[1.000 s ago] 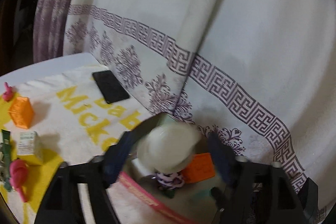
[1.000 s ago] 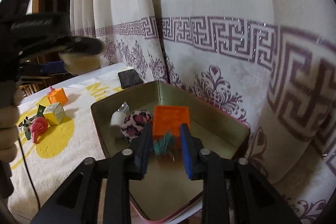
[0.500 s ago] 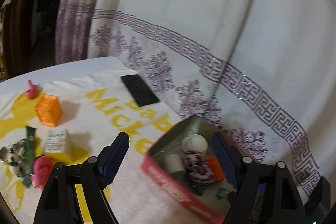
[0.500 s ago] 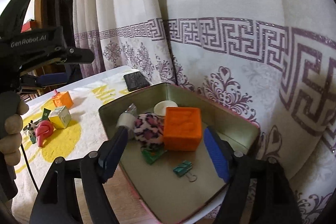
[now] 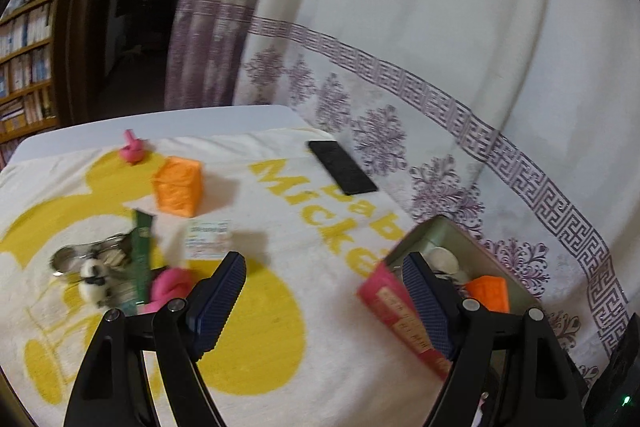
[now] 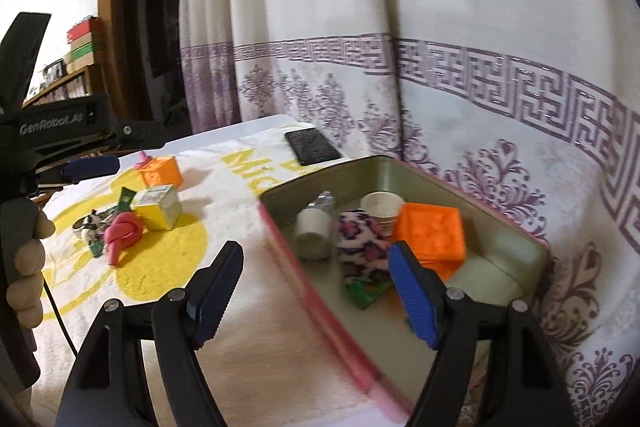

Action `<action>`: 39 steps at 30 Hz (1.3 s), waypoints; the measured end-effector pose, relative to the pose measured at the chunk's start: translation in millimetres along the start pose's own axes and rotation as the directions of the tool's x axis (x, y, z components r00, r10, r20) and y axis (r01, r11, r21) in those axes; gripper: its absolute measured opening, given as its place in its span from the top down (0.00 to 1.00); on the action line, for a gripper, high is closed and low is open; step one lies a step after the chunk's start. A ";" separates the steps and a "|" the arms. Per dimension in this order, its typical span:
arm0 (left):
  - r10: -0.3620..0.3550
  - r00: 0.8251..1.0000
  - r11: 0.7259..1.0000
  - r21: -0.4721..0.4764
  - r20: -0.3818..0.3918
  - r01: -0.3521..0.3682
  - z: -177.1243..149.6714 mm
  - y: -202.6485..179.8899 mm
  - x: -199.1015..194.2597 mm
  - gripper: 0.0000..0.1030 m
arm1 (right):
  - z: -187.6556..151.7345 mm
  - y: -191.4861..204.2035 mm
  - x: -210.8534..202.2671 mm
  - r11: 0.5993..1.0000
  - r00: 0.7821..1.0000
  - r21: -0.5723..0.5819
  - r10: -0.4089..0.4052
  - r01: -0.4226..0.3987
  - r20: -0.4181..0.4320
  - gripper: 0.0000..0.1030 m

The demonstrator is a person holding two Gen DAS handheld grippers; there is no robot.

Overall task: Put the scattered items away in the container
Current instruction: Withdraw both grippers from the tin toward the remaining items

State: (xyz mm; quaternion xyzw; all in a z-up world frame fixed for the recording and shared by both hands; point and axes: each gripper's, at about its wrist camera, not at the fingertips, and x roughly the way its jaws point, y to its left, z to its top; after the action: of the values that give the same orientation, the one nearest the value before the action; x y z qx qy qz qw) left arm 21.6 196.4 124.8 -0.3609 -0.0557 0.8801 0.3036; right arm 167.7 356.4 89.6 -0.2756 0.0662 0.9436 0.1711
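Observation:
The pink-sided tin [image 6: 280, 227] stands at the table's right end; it also shows in the left wrist view [image 5: 384, 303]. Inside lie an orange cube [image 6: 432, 231], a paper cup [image 6: 382, 205], a white roll [image 6: 314, 231], a leopard-print ball [image 6: 360, 235] and a green item [image 6: 366, 291]. On the towel lie an orange cube [image 5: 178, 191], a yellow-white box [image 5: 208, 239], a pink clip [image 5: 168, 285], keys with a toy [image 5: 94, 267], a green packet [image 5: 142, 251] and a pink duck [image 5: 132, 151]. My left gripper [image 5: 324, 299] is open and empty. My right gripper [image 6: 316, 293] is open and empty over the tin's near wall.
A black phone [image 5: 342, 167] lies at the towel's far edge by the curtain [image 5: 400, 47]. The white-and-yellow towel [image 5: 260, 339] covers the table. A doorway and bookshelves [image 5: 24, 59] are at far left. The left gripper's body [image 6: 60, 131] shows at the right wrist view's left.
My left gripper let go of the paper cup into the tin, opened, and swung left toward the scattered items. My right gripper opened and pulled back from the tin's contents.

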 end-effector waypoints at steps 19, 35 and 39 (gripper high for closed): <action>0.267 0.964 0.938 -0.232 0.001 -0.259 -32.5 151.3 -43.1 0.20 | -5.1 65.1 27.4 0.981 0.975 -0.062 0.175 -0.185 -0.135 0.24; 0.344 0.939 0.888 -0.318 -0.020 -0.332 -47.2 208.4 -46.0 0.20 | 21.0 139.6 93.4 0.899 0.848 0.068 0.431 -0.433 -0.309 0.24; 0.350 0.936 0.874 -0.348 -0.033 -0.339 -51.5 219.8 -44.9 0.20 | 27.3 161.5 113.3 0.892 0.831 0.070 0.442 -0.446 -0.337 0.24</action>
State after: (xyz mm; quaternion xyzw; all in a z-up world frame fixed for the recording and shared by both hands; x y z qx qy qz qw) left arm -27.6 -13.5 44.3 -0.3991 -0.1501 0.9016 0.0725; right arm 6.6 244.2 56.0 -0.4141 0.1517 0.8949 -0.0682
